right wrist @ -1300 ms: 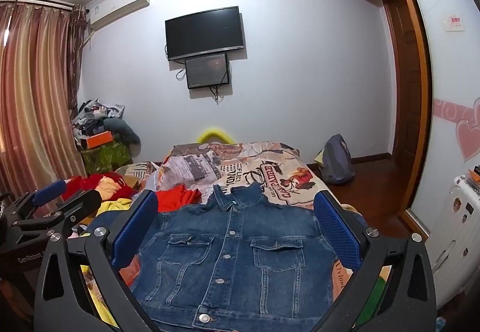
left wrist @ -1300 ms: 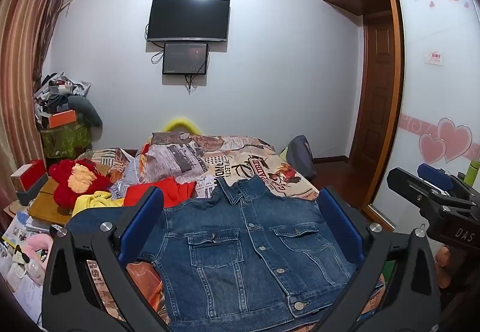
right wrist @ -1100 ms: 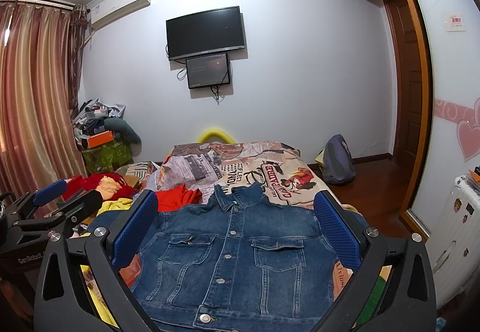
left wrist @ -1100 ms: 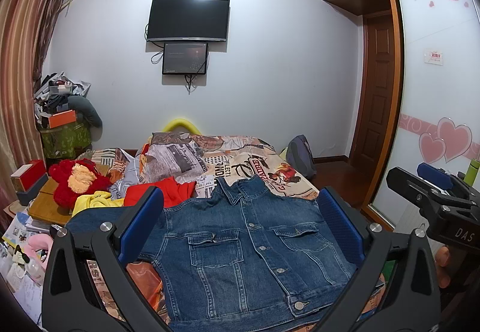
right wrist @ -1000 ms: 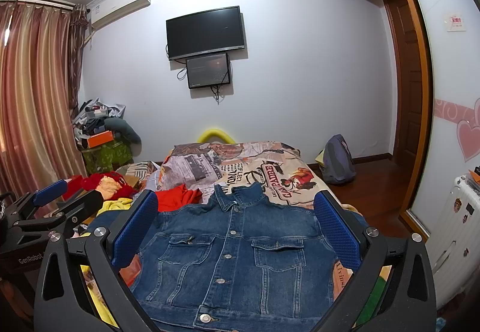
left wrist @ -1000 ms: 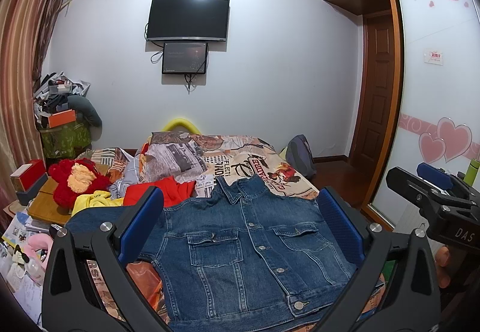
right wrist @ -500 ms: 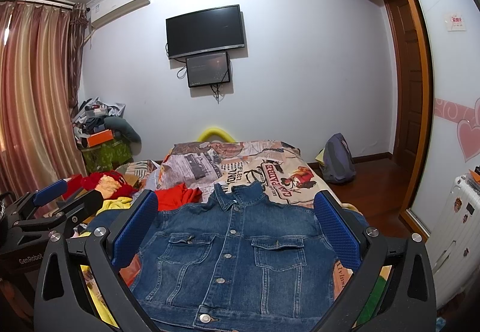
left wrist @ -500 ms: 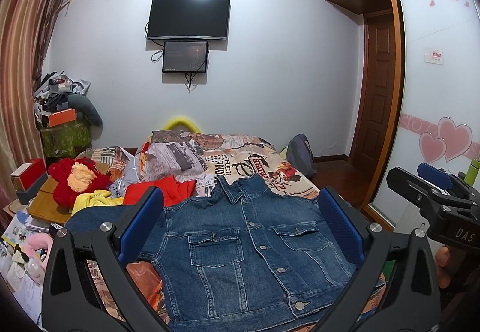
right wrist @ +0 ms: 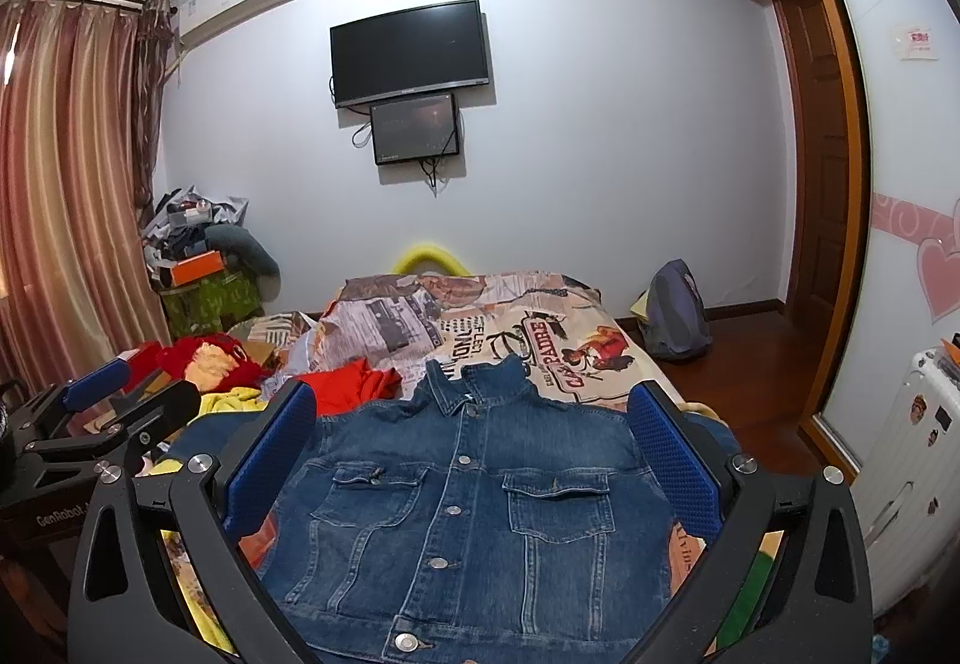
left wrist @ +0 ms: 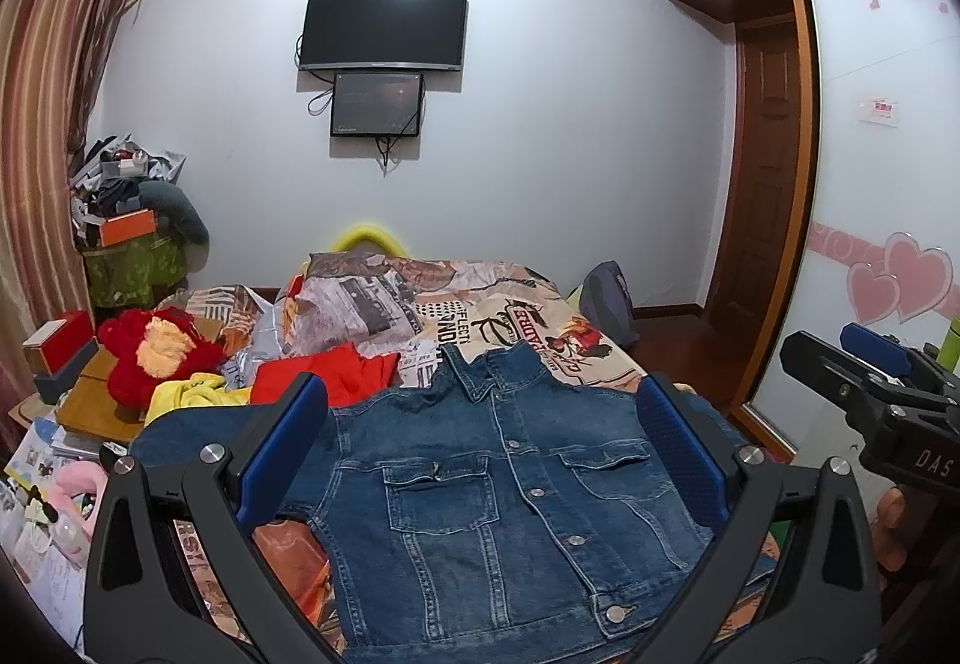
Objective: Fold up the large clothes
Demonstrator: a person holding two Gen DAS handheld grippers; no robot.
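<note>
A blue denim jacket (left wrist: 498, 490) (right wrist: 474, 502) lies flat and buttoned, front up, on the bed, collar toward the far wall, sleeves spread to both sides. My left gripper (left wrist: 480, 448) hovers above its near half, open, with nothing between the blue pads. My right gripper (right wrist: 474, 442) is likewise open over the jacket, holding nothing. Each gripper also shows at the edge of the other's view: the right gripper (left wrist: 870, 394) at the right side, the left gripper (right wrist: 102, 424) at the left side.
The bed (left wrist: 510, 316) has a printed cover. Red cloth (left wrist: 336, 376), yellow cloth (left wrist: 192, 394) and a red plush toy (left wrist: 156, 352) lie left of the jacket. A backpack (right wrist: 675, 310) sits on the floor to the right, and a white suitcase (right wrist: 918, 472) stands by the wardrobe.
</note>
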